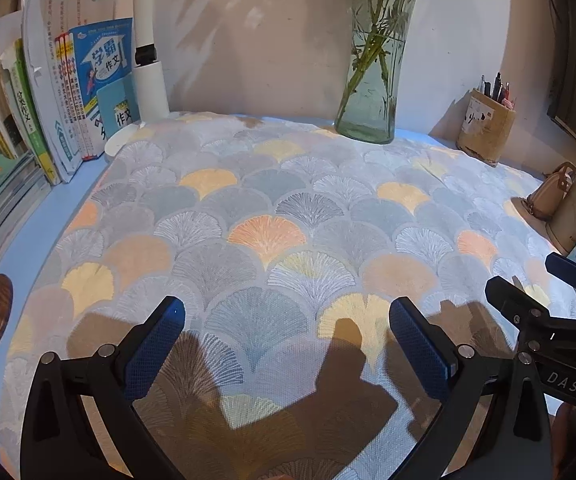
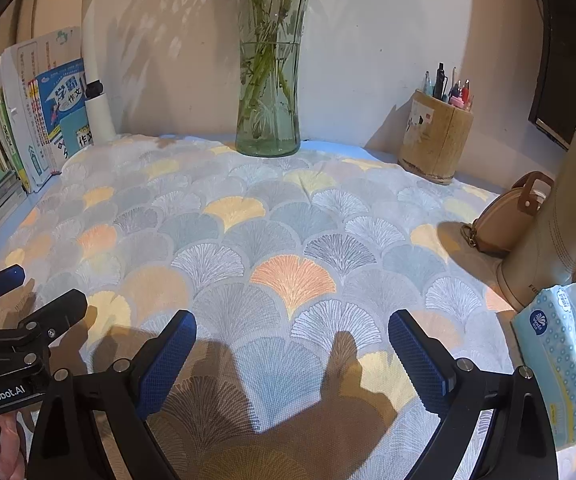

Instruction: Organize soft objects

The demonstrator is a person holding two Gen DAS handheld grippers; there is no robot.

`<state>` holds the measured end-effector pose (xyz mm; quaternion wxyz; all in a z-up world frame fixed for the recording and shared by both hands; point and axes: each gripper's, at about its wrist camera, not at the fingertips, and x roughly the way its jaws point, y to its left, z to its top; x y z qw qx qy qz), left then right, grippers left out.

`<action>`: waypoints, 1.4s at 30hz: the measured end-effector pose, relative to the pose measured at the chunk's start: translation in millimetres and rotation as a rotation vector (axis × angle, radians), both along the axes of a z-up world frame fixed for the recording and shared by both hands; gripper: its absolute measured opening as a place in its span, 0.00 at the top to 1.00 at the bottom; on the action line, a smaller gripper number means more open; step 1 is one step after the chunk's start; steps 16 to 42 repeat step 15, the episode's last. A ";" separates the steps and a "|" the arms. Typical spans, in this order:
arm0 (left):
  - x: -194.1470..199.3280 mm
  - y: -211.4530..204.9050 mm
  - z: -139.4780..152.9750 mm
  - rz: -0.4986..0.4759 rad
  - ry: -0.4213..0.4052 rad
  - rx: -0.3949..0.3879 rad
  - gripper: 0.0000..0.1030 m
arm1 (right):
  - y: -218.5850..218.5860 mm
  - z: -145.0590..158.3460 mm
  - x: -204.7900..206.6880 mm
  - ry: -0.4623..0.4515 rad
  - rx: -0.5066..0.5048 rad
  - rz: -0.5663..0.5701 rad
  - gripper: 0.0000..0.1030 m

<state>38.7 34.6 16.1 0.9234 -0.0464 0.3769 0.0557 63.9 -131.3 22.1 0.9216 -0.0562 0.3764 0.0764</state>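
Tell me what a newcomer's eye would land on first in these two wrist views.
The fan-patterned cloth dominates, spread flat over most of the desk with one bright orange fan near its middle. Behind it, against the wall, stands a tall glass vase of green stems, with a row of books at the far left. In front, the left gripper and right gripper hover open above the cloth, holding nothing.

You face pale plaster wall (image 1: 248,40), warm light across it, dappled leaf shadows cast on it. Blue desktop (image 1: 28,248) runs below. Row of books (image 1: 68,92) upright at left, white lamp post (image 1: 148,40) just beside them. Glass vase (image 1: 375,72) with green stems against wall at centre. Pen holder (image 2: 435,140) near right corner. Dark frame (image 2: 555,80) on right side wall.
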 end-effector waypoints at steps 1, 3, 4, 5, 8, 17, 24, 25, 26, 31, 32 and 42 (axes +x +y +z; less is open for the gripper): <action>-0.1 -0.2 0.0 -0.001 0.001 0.000 0.01 | -0.2 -0.3 0.5 0.003 0.000 0.000 0.06; 0.5 0.6 -0.2 -0.003 0.003 -0.003 0.01 | -0.8 -1.0 1.6 0.008 0.002 -0.002 0.06; 0.8 1.1 -0.2 -0.004 0.003 -0.003 0.01 | -1.3 -1.2 1.7 0.008 0.002 -0.002 0.06; 0.7 1.1 -0.1 -0.003 0.003 -0.003 0.01 | -1.7 -1.3 1.8 0.009 0.003 -0.002 0.06; 2.0 2.6 -0.4 -0.009 0.008 -0.013 0.01 | -2.2 -1.7 2.2 0.011 0.002 -0.004 0.06; 1.1 21.7 -2.4 0.034 -0.002 -0.101 0.01 | -3.7 -9.4 6.9 0.078 -0.014 -0.028 0.06; 1.1 21.7 -2.4 0.034 -0.002 -0.101 0.01 | -3.7 -9.4 6.9 0.078 -0.014 -0.028 0.06; 1.1 21.7 -2.4 0.034 -0.002 -0.101 0.01 | -3.7 -9.4 6.9 0.078 -0.014 -0.028 0.06; 1.1 21.7 -2.4 0.034 -0.002 -0.101 0.01 | -3.7 -9.4 6.9 0.078 -0.014 -0.028 0.06; 1.1 21.7 -2.4 0.034 -0.002 -0.101 0.01 | -3.7 -9.4 6.9 0.078 -0.014 -0.028 0.06; 1.1 21.7 -2.4 0.034 -0.002 -0.101 0.01 | -3.7 -9.4 6.9 0.078 -0.014 -0.028 0.06; 1.1 21.7 -2.4 0.034 -0.002 -0.101 0.01 | -3.7 -9.4 6.9 0.078 -0.014 -0.028 0.06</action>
